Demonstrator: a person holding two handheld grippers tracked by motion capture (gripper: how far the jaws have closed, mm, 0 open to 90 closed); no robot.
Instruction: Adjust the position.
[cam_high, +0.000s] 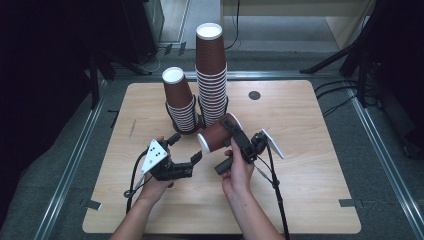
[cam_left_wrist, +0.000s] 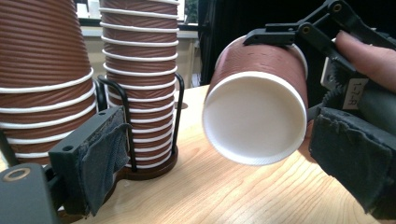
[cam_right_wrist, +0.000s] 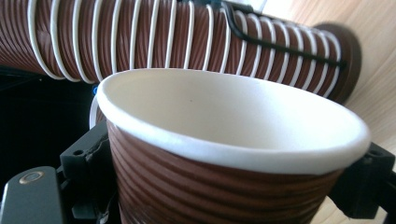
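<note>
1. Paper cup (cam_high: 216, 135): brown ribbed wall, white rim + inside, empty.
2. Pose: tipped on its side, off the table, mouth twd left gripper (cam_high: 184, 150).
3. Clamped betw right gripper (cam_high: 231, 131) jaws; left gripper just beside, apart.

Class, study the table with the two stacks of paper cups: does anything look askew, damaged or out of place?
One brown paper cup lies on its side in the right claw, its open mouth facing the left claw. The short stack and the tall stack stand upside down in their wire holders. Nothing looks spilled or crushed.
</note>
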